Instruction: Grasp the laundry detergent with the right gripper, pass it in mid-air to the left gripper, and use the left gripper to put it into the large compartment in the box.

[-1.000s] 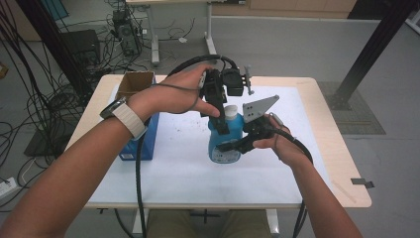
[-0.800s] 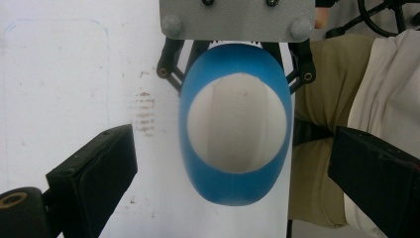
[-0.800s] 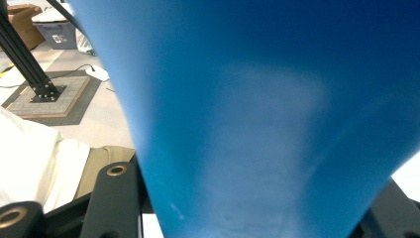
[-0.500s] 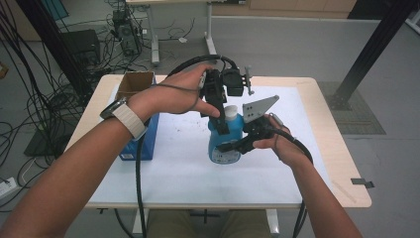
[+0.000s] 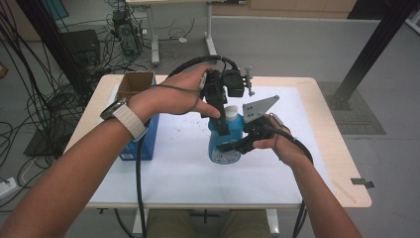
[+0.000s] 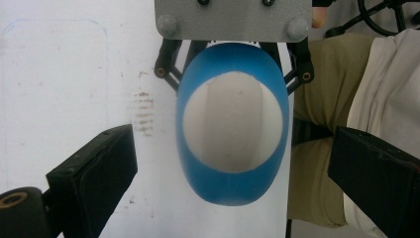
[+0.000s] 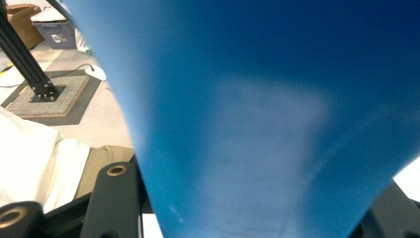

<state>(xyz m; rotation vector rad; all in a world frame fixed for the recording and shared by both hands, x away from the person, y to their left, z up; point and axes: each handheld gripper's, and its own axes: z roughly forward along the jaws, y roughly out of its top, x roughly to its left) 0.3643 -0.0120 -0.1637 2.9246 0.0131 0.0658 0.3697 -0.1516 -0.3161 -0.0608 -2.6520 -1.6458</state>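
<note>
The right gripper (image 5: 233, 145) clamps the blue plastic bottle (image 5: 224, 144); the left gripper (image 5: 221, 121), jaws spread above its white cap (image 6: 232, 126), has not yet gripped.

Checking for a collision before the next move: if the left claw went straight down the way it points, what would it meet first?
Probably the white cap of the blue plastic bottle: the left claw looks straight down on it, black jaws open either side. Depth is unclear.

You're in a lab or workshop, bare grey floor (image 5: 297, 44), bundles of black cables (image 5: 29, 84), black metal frame post (image 5: 369, 47), adjustable desk legs (image 5: 153, 29).
</note>
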